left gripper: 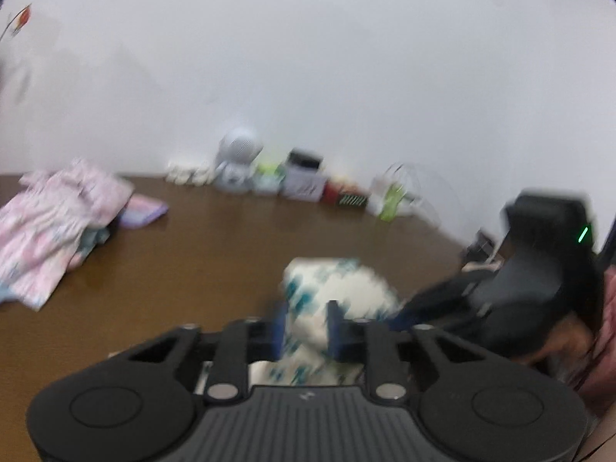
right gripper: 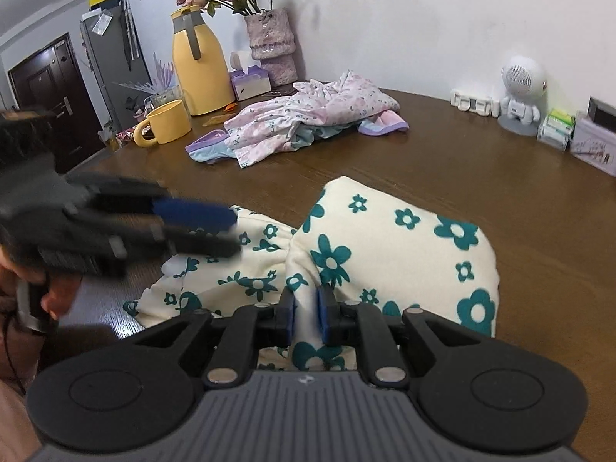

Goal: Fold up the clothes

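Cream cloth (right gripper: pixel 385 238) printed with teal flowers is spread on the near part of the brown bench (right gripper: pixel 500 192), partly folded over itself. A fold of it is gripped between the blue pads of the right tongs (right gripper: pixel 306 317), which are clenched on the fabric at its near edge. The left tongs (right gripper: pixel 215 227) are seen blurred at the left of the right wrist view, just above the cloth's left part. In the left wrist view the cloth (left gripper: pixel 338 288) is seen between the parted fingers of the left tongs (left gripper: pixel 306 331), but whether it is clamped cannot be told through the blur. A pile of pink floral clothes (right gripper: pixel 308 115) is heaped at the far left of the bench, well apart, near a yellow mug (right gripper: pixel 167 121) and a yellow jug (right gripper: pixel 198 65).
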A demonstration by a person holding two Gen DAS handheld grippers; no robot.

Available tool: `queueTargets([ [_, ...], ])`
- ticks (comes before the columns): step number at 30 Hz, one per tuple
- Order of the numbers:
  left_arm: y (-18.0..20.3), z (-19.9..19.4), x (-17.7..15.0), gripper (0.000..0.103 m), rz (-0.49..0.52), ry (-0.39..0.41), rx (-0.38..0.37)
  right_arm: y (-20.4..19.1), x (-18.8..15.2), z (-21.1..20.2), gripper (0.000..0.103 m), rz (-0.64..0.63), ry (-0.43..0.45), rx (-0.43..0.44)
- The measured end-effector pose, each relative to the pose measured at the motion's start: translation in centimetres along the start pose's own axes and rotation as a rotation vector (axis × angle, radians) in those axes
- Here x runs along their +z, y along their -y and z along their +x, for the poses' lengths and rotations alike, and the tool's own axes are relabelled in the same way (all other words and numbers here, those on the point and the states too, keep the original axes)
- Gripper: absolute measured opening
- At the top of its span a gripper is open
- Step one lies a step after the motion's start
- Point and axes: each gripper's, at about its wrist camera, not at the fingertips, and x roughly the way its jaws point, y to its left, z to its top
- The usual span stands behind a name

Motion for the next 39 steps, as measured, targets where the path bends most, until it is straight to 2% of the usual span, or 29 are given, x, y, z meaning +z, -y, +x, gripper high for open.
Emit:
queueTargets([
  [2,0.3,1.5,0.6,0.015,0.006,-0.022,0.0,0.2,-0.2,0.1,0.013,0.016,0.01,0.004],
  [5,0.8,3.7,1.4,0.015,0.014,-0.054,0.0,0.0,-0.6,-0.1,0.022,0.034,0.038,0.026],
  [7,1.1,5.2,1.9,0.013,0.019,-0.076,0.0,0.0,-0.8,-0.7,0.034,0.034,0.058,0.034],
  [9,1.0,6.3,2.0,0.013,0.011,-0.1,0.01,0.3,-0.9,-2.0,0.034,0.02,0.081,0.015],
  [14,0.1,6.2,1.0,0.013,-0.02,-0.126,0.019,1.3,-1.3,-5.1,0.034,-0.015,0.139,-0.033],
  [17,0.5,6.0,0.5,0.013,-0.006,-0.137,0.034,3.1,-1.1,-5.1,0.034,-0.014,0.154,-0.09],
  [20,0.4,6.2,0.1,0.013,-0.013,-0.142,0.047,4.0,-1.2,-4.0,0.034,-0.027,0.146,-0.072],
  [22,0.1,6.3,-0.1,0.013,-0.025,-0.148,0.049,3.6,-1.8,-3.1,0.043,-0.054,0.127,-0.055],
  [24,0.1,6.2,0.1,0.013,-0.028,-0.146,0.05,2.5,-2.5,-2.2,0.054,-0.108,0.114,-0.07],
  [25,0.3,5.9,0.2,0.013,-0.031,-0.138,0.05,1.7,-2.9,-1.7,0.056,-0.136,0.111,-0.086],
  [28,1.2,4.8,0.5,0.022,-0.026,-0.106,0.024,-0.1,-3.7,-1.2,0.058,-0.214,0.122,-0.139],
  [32,3.6,3.7,0.4,0.037,0.06,-0.097,-0.005,-0.1,-3.7,-1.8,0.058,-0.223,0.133,-0.129],
  [35,4.7,3.7,-0.5,0.037,0.136,-0.139,0.034,0.6,-3.5,-3.5,0.06,-0.217,0.139,-0.092],
  [39,4.5,4.0,-1.6,0.037,0.158,-0.187,0.04,2.8,-3.0,-6.0,0.066,-0.165,0.145,-0.07],
])
